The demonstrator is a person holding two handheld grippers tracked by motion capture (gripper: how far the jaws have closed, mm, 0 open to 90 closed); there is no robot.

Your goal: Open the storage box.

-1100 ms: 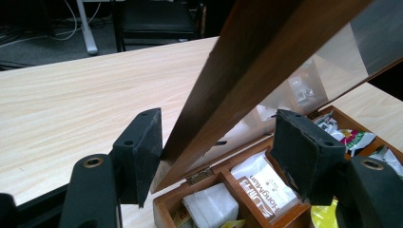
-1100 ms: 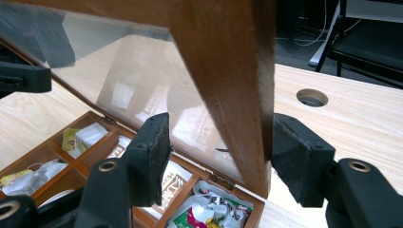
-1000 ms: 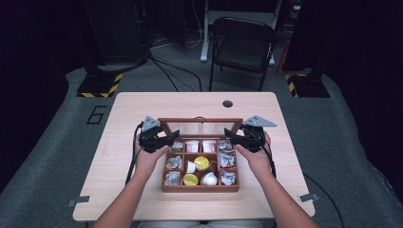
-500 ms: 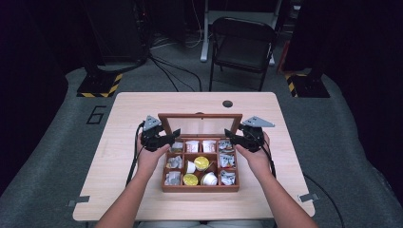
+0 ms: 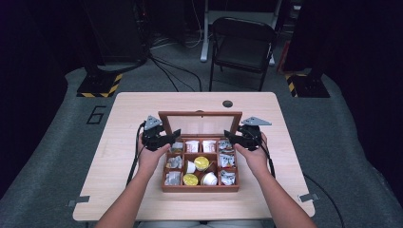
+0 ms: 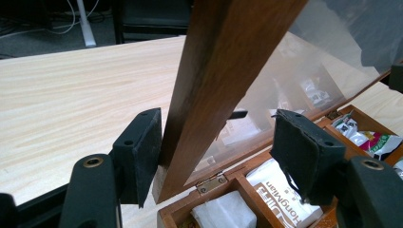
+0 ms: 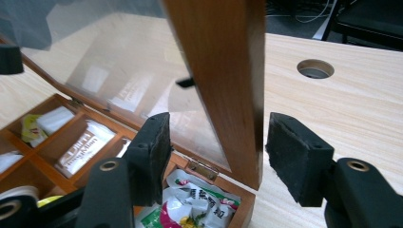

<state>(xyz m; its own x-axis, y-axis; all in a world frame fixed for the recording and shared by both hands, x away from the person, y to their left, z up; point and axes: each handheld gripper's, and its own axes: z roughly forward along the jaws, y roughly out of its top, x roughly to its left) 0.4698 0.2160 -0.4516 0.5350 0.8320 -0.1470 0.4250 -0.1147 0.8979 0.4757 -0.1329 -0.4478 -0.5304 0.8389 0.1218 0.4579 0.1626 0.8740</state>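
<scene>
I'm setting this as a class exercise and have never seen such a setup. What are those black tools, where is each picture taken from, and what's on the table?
A person sits at a wooden table, holding a hand-operated two-jaw tool in each hand: the left gripper and the right gripper. One picture looks down from above; the other two come from cameras riding on each gripper. On the table stands a wooden box with compartments of tea packets and small cups. Its glass-paned lid stands raised. Each gripper's open jaws straddle one side rail of the lid's frame; nothing is clamped.
</scene>
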